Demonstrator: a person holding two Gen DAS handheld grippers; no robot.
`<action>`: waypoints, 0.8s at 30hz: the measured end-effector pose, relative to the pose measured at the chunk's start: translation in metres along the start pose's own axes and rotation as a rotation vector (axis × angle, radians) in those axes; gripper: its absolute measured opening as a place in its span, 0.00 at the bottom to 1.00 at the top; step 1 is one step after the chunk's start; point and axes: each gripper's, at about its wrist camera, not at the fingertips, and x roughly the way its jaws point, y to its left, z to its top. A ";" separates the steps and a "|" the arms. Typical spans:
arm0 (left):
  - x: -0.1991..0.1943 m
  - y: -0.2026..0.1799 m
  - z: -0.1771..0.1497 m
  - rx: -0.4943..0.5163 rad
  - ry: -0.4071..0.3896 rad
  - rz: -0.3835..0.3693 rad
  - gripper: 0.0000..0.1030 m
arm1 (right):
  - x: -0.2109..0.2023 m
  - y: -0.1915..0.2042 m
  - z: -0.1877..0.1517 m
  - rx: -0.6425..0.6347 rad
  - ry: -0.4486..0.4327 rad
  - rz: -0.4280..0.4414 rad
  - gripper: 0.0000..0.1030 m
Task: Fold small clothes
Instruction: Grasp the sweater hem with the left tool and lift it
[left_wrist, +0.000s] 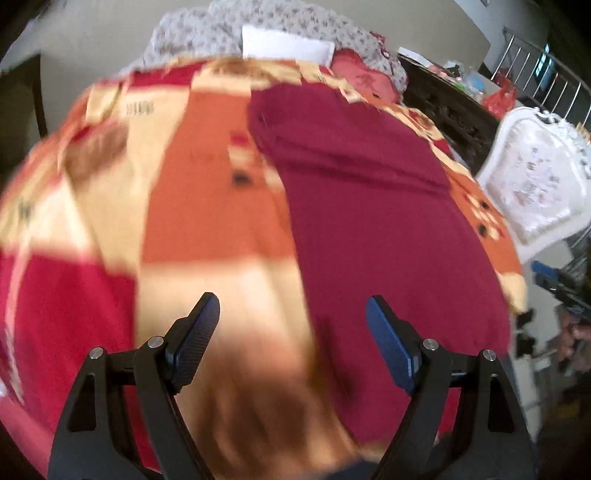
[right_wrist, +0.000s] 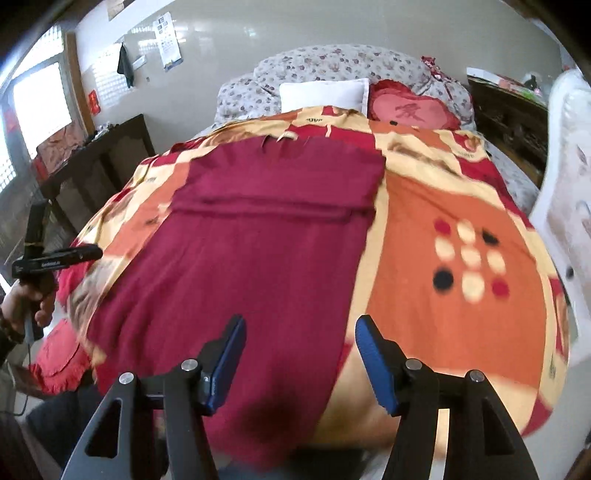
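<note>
A dark red garment (right_wrist: 258, 240) lies flat on the patchwork bedspread (right_wrist: 454, 206), its far part folded over with a seam across. In the left wrist view the garment (left_wrist: 369, 206) lies right of centre. My left gripper (left_wrist: 291, 314) is open and empty, above the bedspread (left_wrist: 207, 206) at the garment's near left edge. My right gripper (right_wrist: 299, 332) is open and empty, above the garment's near right edge. The left gripper also shows at the left of the right wrist view (right_wrist: 55, 256), held in a hand.
A white pillow (right_wrist: 325, 92), a red heart cushion (right_wrist: 410, 109) and a floral headboard (right_wrist: 332, 62) are at the bed's far end. A white chair (left_wrist: 535, 181) and a dark cabinet (left_wrist: 443, 99) stand right of the bed. A dark table (right_wrist: 96, 162) stands left.
</note>
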 end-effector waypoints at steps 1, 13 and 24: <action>-0.001 -0.007 -0.015 0.011 0.018 -0.006 0.80 | -0.003 0.004 -0.011 0.005 0.000 -0.012 0.57; 0.016 -0.046 -0.059 -0.018 0.102 -0.170 0.80 | -0.013 -0.004 -0.050 0.147 -0.028 -0.057 0.57; 0.021 -0.024 -0.061 -0.220 0.090 -0.339 0.56 | -0.017 -0.008 -0.065 0.198 -0.041 -0.013 0.57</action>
